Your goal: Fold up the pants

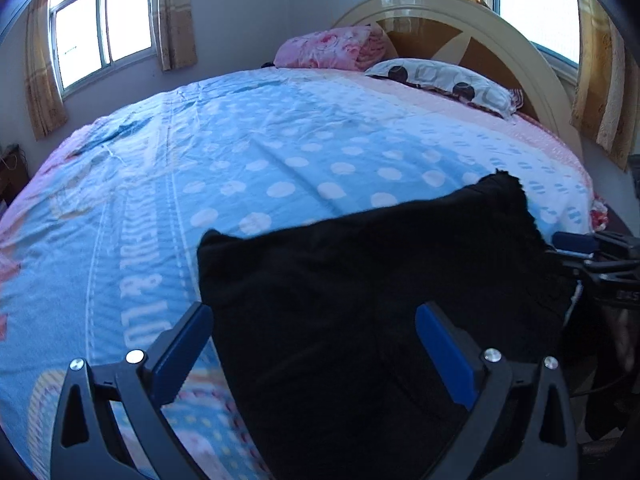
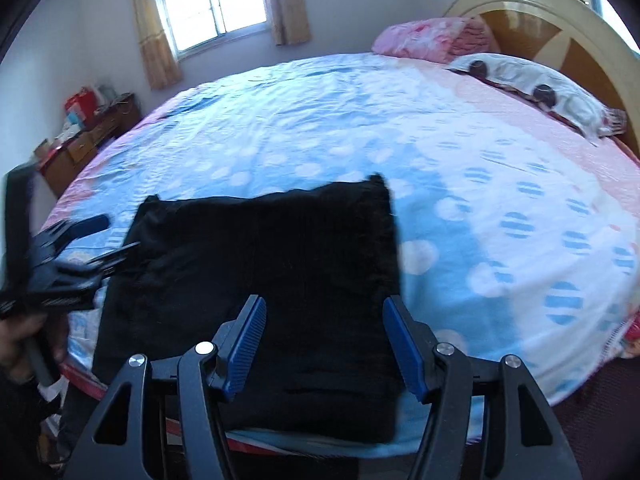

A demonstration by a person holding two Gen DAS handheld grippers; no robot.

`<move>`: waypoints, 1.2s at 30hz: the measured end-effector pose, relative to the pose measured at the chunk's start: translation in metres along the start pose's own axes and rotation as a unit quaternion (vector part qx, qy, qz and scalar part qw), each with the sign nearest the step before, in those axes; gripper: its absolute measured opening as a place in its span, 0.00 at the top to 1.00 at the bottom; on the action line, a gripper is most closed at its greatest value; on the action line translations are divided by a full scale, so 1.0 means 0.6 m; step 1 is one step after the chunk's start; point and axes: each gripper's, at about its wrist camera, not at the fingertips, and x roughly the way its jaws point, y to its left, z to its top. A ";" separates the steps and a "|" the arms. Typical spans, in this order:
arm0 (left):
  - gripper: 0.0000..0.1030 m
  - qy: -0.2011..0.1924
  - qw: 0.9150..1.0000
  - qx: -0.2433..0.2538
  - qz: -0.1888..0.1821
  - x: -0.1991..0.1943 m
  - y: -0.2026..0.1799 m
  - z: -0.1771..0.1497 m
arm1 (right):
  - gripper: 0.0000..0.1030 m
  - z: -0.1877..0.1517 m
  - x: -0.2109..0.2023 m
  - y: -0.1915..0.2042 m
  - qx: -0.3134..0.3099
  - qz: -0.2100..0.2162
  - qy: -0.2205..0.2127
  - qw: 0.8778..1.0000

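Note:
The black pants (image 1: 360,300) lie folded into a rough rectangle near the front edge of the bed, and they also show in the right wrist view (image 2: 272,264). My left gripper (image 1: 316,320) hovers over their left part with its blue pads far apart and nothing pinched. My right gripper (image 2: 324,312) hangs open above the pants' near right part, its pads clear of the cloth. Each gripper shows in the other's view: the left gripper (image 2: 108,236) at the pants' left edge, the right gripper (image 1: 560,252) at their right edge.
The bed carries a blue and pink dotted cover (image 1: 280,152). A white patterned pillow (image 1: 448,80) and a folded pink blanket (image 1: 332,48) lie by the curved headboard (image 1: 480,28). A wooden dresser (image 2: 88,136) stands beyond the bed's left side. A hand (image 2: 20,344) holds the left gripper.

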 end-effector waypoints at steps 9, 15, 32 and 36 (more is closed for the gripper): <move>0.00 0.040 0.999 -0.010 0.007 0.051 -0.013 -0.048 | 0.36 -0.024 0.042 -0.016 -0.004 -0.007 0.038 0.999; 0.00 0.018 0.999 -0.026 0.013 0.016 0.008 -0.056 | 0.36 -0.012 0.015 -0.026 0.020 0.035 0.013 0.999; 0.00 0.023 0.997 -0.054 -0.042 0.057 0.046 -0.062 | 0.39 0.020 0.069 -0.062 0.065 0.087 0.023 0.994; 0.00 0.020 0.996 -0.062 -0.054 0.058 0.051 -0.056 | 0.47 0.016 0.077 -0.087 0.109 0.119 0.029 0.987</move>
